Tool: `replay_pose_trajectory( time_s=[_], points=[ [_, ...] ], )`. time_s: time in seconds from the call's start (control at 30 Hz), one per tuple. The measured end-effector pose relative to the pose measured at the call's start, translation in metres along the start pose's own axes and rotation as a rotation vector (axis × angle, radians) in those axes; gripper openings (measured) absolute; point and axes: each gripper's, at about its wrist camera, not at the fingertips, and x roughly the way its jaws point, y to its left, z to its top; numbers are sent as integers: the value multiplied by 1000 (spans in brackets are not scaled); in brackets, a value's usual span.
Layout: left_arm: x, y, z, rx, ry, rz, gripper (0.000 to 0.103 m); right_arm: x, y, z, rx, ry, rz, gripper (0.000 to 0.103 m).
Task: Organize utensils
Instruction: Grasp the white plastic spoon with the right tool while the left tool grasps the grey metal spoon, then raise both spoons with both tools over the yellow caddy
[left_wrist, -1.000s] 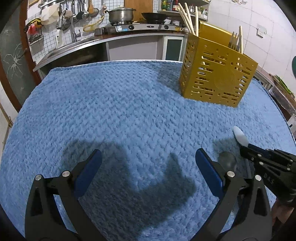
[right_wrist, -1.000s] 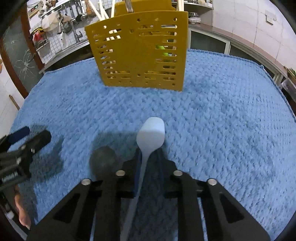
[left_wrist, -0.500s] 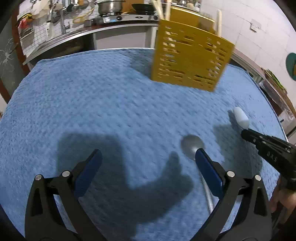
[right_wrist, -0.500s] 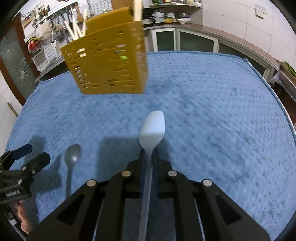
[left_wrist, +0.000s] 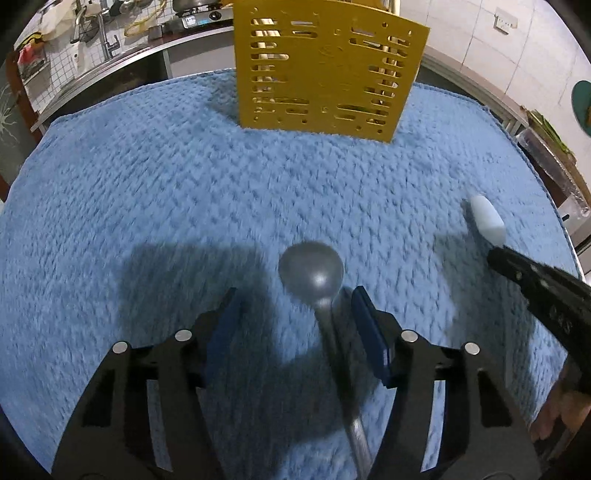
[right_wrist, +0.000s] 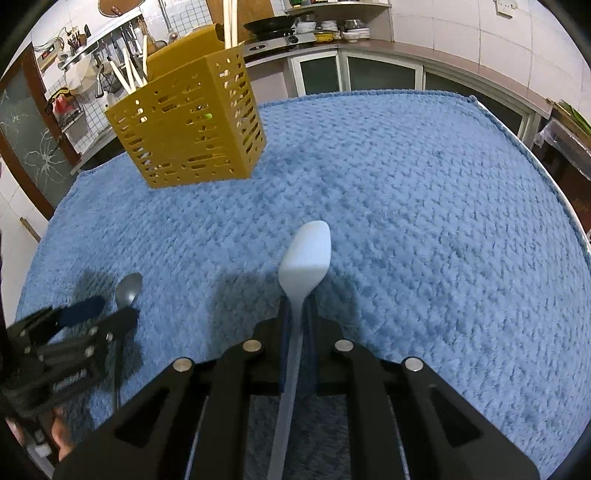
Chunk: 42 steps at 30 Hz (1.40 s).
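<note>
Blue knitted cloth (left_wrist: 155, 177) covers the table in both wrist views. Left tongs (left_wrist: 295, 317) sit low over the cloth with the jaws spread apart, released, gripping nothing. A grey metal spoon (left_wrist: 312, 271) lies on the cloth between the two blue pads (left_wrist: 369, 332); its bowl lies just ahead of the tips, and its handle runs back between the jaws, close to the right-hand pad. Contact between that pad and the handle cannot be confirmed, as the left wrist view is blurred.

Right tongs (right_wrist: 297, 314) are clenched on the neck of a white spoon (right_wrist: 306, 254). The white bowl projects just ahead of the tips, above the cloth, and the handle passes back between the jaws toward the camera. From the left wrist view the same white spoon (left_wrist: 487, 218) and right tongs (left_wrist: 496, 254) appear well to the right of the left tongs.

A yellow perforated utensil holder (left_wrist: 328, 70) stands upright on the cloth, well ahead of the left tongs and ahead and to the left of the right tongs (right_wrist: 188, 125). Pale chopsticks (right_wrist: 129, 74) stand up out of its top. Kitchen counter with a stove (right_wrist: 280, 38) lies beyond the table.
</note>
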Motion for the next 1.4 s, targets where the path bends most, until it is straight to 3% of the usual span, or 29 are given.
replay_pose_trajectory(
  time_s=[0.2, 0.33, 0.63, 0.8, 1.07, 1.3, 1.4],
  points=[
    [12, -8, 18, 56, 26, 29, 52, 6, -4, 4, 21, 32, 16, 9],
    [15, -11, 24, 79, 31, 22, 35, 11, -5, 5, 24, 58, 19, 9],
    [8, -6, 18, 64, 63, -13, 37, 16, -2, 11, 18, 92, 18, 9],
    [3, -11, 5, 85, 76, 5, 41, 16, -3, 12, 22, 99, 26, 9],
    [5, -13, 8, 75, 66, 1, 35, 19, 0, 16, 5, 120, 7, 9],
    [1, -11, 16, 90, 23, -14, 35, 12, -3, 18, 5, 81, 12, 9],
    [-13, -7, 20, 93, -41, -23, 35, 4, -4, 18, 16, 41, 24, 9]
  ],
)
